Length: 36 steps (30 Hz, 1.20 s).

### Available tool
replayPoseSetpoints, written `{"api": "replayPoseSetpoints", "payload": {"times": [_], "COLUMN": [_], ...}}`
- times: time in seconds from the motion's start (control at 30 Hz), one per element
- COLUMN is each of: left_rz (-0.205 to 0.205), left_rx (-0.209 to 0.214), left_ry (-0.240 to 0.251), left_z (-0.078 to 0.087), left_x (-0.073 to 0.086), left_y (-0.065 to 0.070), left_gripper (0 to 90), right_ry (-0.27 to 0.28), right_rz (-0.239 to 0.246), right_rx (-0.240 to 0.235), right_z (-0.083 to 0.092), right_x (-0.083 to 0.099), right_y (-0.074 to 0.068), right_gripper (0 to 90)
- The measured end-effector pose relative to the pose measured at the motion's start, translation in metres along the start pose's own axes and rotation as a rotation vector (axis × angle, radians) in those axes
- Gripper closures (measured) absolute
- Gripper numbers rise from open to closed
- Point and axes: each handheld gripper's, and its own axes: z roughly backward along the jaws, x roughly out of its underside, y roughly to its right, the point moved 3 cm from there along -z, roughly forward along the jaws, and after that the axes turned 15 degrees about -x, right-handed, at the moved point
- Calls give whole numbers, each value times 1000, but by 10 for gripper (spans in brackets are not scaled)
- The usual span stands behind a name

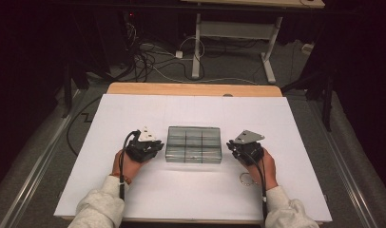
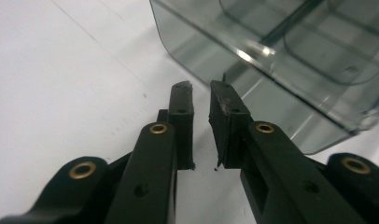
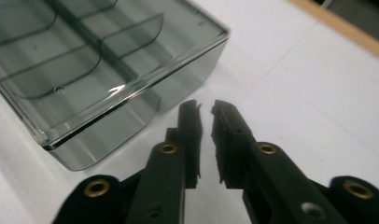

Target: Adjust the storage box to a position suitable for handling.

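White table covering [image 1: 134,109] is bearing a smoky plastic box [image 1: 193,144], not yet touched. Left gripper [image 2: 200,95] and right gripper [image 3: 205,112] are flanking it, jaws slightly parted, holding nothing.

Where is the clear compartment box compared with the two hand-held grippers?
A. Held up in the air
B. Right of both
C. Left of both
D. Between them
D: the high view shows the box resting on the table between the left hand-held gripper and the right hand-held gripper.
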Motion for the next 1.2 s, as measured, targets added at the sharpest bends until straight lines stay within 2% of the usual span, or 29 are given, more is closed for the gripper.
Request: {"api": "replayPoseSetpoints", "payload": {"times": [0.07, 0.1, 0.17, 0.23, 0.33, 0.37, 0.43, 0.5, 0.53, 0.6, 0.63, 0.8, 0.93, 1.2], "left_rz": [-5, -6, -11, -19, -34, -42, -48, -66, -59, -56, -59, -81, -77, -82], "left_rx": [-27, -26, -34, -37, -42, -52, -49, -69, -88, -84, -85, -96, -92, -97], "left_ry": [39, 57, 94, 120, 141, 156, 166, 182, 196, 205, 206, 229, 255, 288], "left_z": [9, 13, 21, 27, 32, 36, 39, 42, 46, 47, 49, 58, 67, 81], "left_x": [-2, -3, -4, -4, -4, -3, -3, -3, -3, -2, -1, 2, 4, 12], "left_y": [-2, -3, -4, -5, -5, -5, -5, -7, -7, -8, -9, -6, -3, 5], "left_gripper": [736, 699, 688, 620, 586, 531, 496, 439, 413, 411, 354, 281, 245, 242], "right_ry": [56, 99, 164, 203, 227, 250, 257, 266, 275, 280, 300, 330, 341, 363], "right_rz": [-6, -11, -16, -12, -11, -10, -4, 5, 7, 9, 23, 45, 65, 74], "right_rx": [24, 27, 29, 42, 42, 41, 34, 40, 36, 32, 28, 24, 25, 27], "right_z": [10, 16, 26, 34, 40, 44, 46, 48, 50, 51, 54, 61, 69, 80], "right_x": [-1, -1, -3, -4, -5, -6, -7, -8, -9, -10, -12, -13, -13, -7], "right_y": [3, 4, 6, 7, 7, 5, 3, -1, -3, -4, -7, -15, -24, -34], "right_gripper": [766, 758, 731, 703, 662, 631, 566, 500, 463, 432, 391, 349, 332, 313]}}
